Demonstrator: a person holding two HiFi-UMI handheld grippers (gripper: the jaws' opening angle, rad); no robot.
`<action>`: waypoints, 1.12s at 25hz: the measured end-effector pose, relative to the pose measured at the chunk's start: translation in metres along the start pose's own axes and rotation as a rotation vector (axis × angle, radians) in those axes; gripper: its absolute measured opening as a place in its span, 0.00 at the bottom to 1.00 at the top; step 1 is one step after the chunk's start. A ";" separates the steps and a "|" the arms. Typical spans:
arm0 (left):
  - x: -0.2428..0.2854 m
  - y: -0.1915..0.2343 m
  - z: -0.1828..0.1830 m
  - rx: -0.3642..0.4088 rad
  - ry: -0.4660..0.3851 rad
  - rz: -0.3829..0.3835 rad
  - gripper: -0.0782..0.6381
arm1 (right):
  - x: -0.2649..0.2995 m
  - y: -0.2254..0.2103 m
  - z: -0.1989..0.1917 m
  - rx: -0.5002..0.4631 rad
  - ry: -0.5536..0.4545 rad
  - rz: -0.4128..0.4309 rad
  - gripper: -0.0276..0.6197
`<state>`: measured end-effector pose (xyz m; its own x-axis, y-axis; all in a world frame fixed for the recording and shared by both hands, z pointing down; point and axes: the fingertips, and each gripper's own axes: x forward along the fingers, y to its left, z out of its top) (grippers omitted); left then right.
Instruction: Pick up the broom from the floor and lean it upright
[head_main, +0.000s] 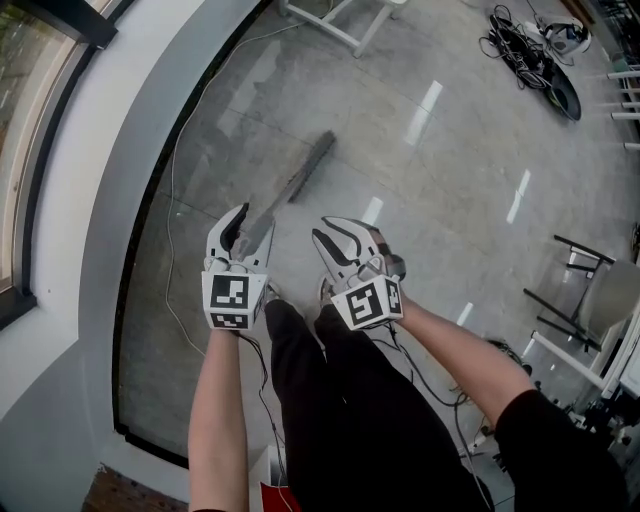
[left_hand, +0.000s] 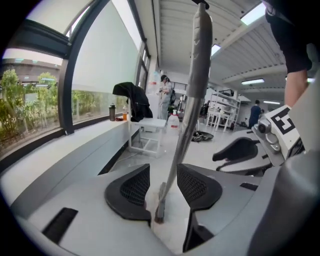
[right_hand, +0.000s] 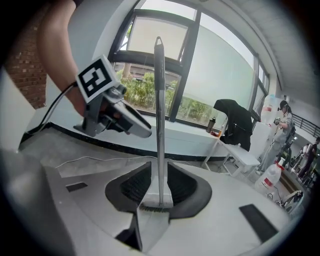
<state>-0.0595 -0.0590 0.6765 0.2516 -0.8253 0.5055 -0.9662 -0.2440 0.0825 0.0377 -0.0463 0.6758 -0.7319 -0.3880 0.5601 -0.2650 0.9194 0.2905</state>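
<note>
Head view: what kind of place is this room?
Probably a lab or workshop space: a bare polished floor, a tangle of cables lying on it, metal shelves further back, and a long window along one side.

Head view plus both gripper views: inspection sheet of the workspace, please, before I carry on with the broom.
Surface: glossy grey floor, ceiling lights reflected in it.
Job's things: broom stands on its brush head, handle up and tilted; what it leans on cannot be told.
Clutter: white table frame; chair.
Grippers: left gripper open, broom seen in the gap, pads off it; right gripper open, holding nothing.
Cables: thin white cable along the curved sill; black cable tangle at the far right.
Surroundings: curved window; people standing far off.
</note>
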 end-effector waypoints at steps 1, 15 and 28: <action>0.004 -0.001 0.007 0.005 -0.014 -0.009 0.35 | -0.005 0.000 -0.008 0.002 0.016 0.001 0.18; 0.013 -0.052 -0.016 0.094 0.056 -0.124 0.35 | -0.037 -0.010 -0.067 0.139 0.122 -0.098 0.18; 0.026 -0.043 -0.020 0.045 0.079 -0.093 0.36 | -0.044 -0.009 -0.082 0.157 0.149 -0.101 0.17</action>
<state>-0.0124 -0.0598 0.7034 0.3328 -0.7560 0.5637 -0.9352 -0.3414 0.0944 0.1232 -0.0430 0.7122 -0.5995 -0.4729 0.6458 -0.4354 0.8696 0.2327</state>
